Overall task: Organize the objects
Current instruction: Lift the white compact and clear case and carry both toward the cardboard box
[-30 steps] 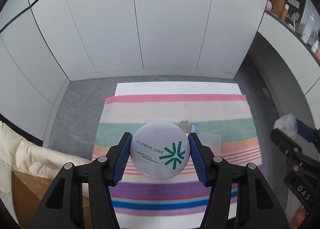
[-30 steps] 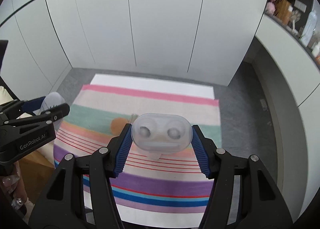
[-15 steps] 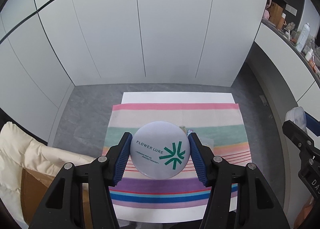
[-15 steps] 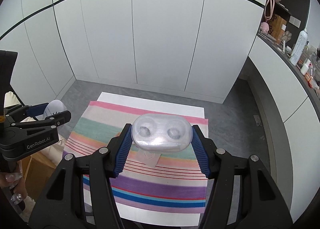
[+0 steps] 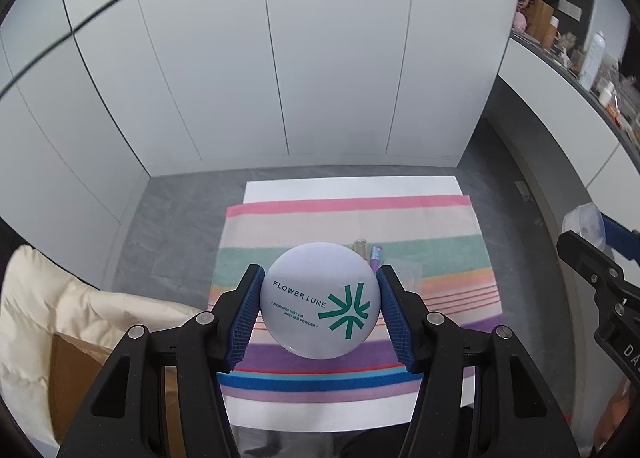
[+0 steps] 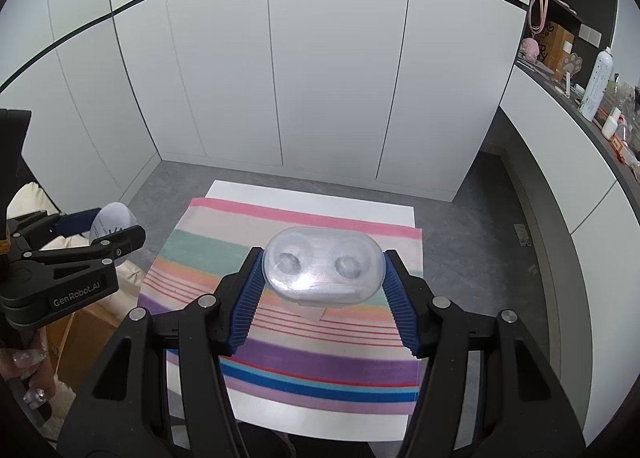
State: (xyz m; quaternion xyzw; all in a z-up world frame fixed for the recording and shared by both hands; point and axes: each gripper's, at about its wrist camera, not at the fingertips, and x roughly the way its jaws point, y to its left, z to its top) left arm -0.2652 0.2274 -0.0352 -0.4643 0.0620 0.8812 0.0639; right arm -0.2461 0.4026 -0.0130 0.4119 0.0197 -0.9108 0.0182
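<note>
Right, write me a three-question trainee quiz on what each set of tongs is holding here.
1. True or false: the left tongs are shut on the round compact.
2. Which word pair is printed on that compact? A) FLOWER LURE B) ROSE GLOW C) PURE MIST
3. Fill in: the right tongs grip a clear ____ case above the striped cloth.

Key: 1 true; 2 A; 3 oval.

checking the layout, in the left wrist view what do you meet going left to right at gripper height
cream padded cushion → left gripper holding the round powder compact → striped cloth → right gripper holding the clear plastic case
</note>
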